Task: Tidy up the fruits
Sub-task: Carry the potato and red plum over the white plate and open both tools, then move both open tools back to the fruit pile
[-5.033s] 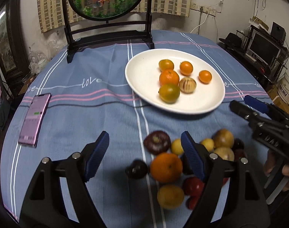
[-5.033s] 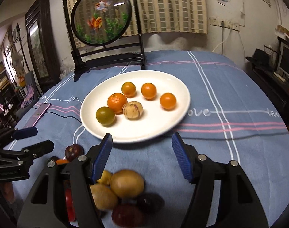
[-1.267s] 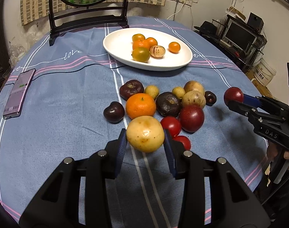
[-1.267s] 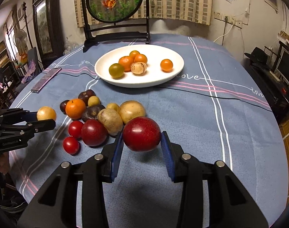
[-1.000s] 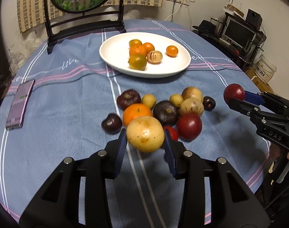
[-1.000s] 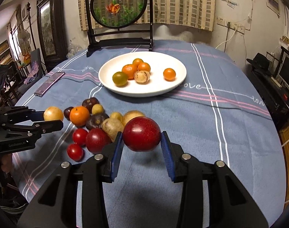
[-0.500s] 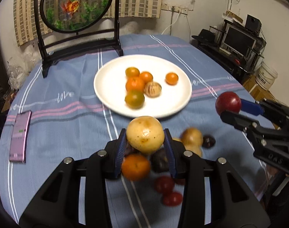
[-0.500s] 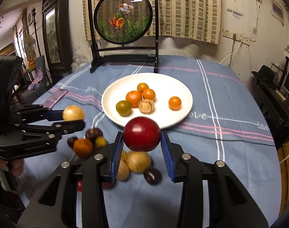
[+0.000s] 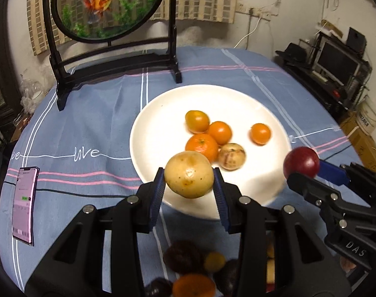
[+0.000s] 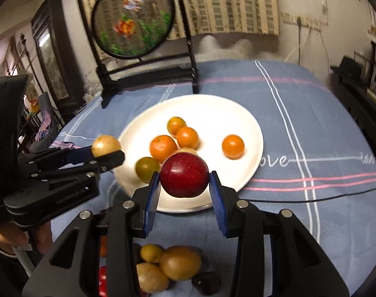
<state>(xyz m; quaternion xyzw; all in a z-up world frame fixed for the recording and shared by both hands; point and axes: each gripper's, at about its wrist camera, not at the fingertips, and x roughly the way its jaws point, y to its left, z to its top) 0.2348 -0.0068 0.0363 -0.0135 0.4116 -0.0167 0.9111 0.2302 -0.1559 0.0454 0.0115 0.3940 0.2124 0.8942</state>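
Now, in the left wrist view, the left gripper (image 9: 189, 185) clamps a yellow fruit (image 9: 189, 174) over the white plate (image 9: 148, 133)'s six o'clock rim; firm, smooth, held across its middle. In the right wrist view, the right gripper (image 10: 184, 185) pinches a red fruit (image 10: 184, 175), glossy, likely slippery, at the plate's six o'clock.

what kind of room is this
Most likely a lived-in home room, not a lab: a table under a blue "love" tablecloth, a framed round goldfish screen, and a computer monitor on a cluttered rack.
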